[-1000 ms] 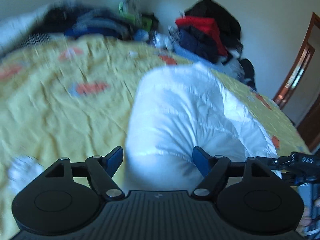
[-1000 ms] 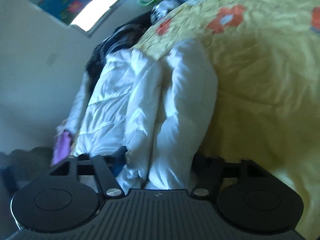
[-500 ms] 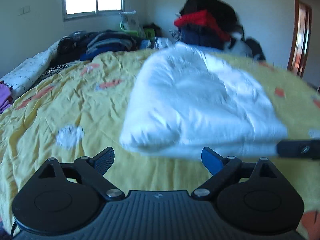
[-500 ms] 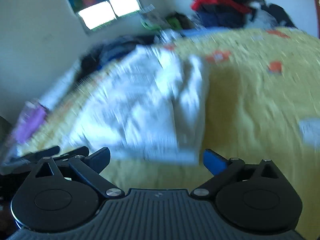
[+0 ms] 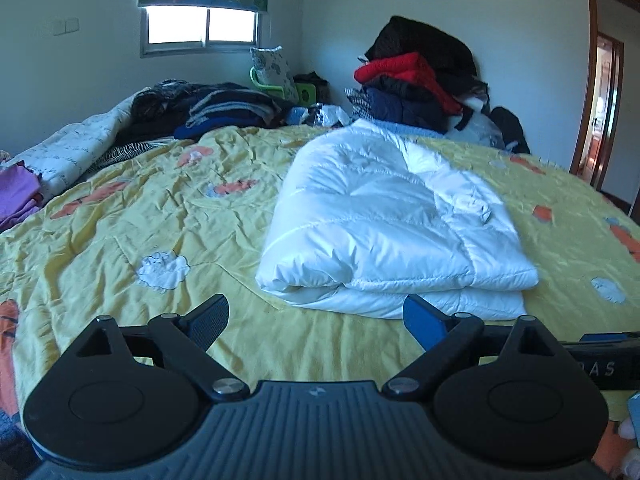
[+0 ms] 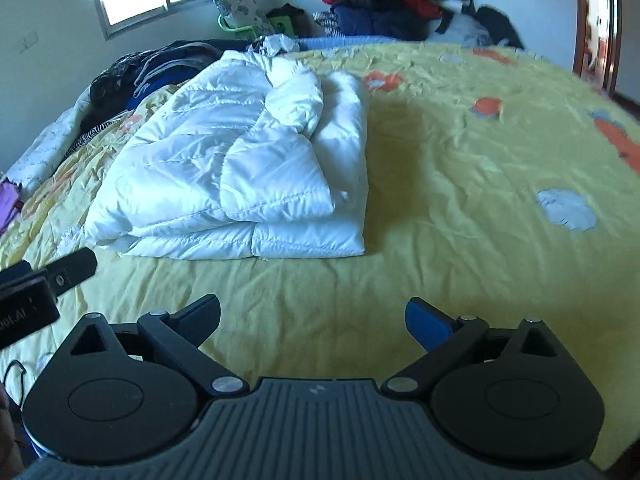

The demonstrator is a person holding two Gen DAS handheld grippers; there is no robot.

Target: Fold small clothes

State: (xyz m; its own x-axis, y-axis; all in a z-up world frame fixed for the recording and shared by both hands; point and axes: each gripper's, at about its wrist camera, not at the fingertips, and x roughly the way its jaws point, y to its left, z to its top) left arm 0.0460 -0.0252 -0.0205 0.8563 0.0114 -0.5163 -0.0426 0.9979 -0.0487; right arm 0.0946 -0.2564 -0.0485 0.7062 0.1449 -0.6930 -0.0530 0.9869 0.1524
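A white puffer jacket lies folded in a thick bundle on the yellow bedspread. It also shows in the right wrist view, left of centre. My left gripper is open and empty, just in front of the bundle's near edge and apart from it. My right gripper is open and empty over bare bedspread, to the right of and nearer than the jacket. Part of the left gripper's body shows at the left of the right wrist view.
Dark folded clothes lie at the far side of the bed. A tall pile of red, black and navy clothes stands at the back right. Purple garments sit at the left edge. A doorway is at the right.
Both grippers let go of the white jacket and pulled back toward me. The jacket dropped from being held up to lying folded on the bedspread.
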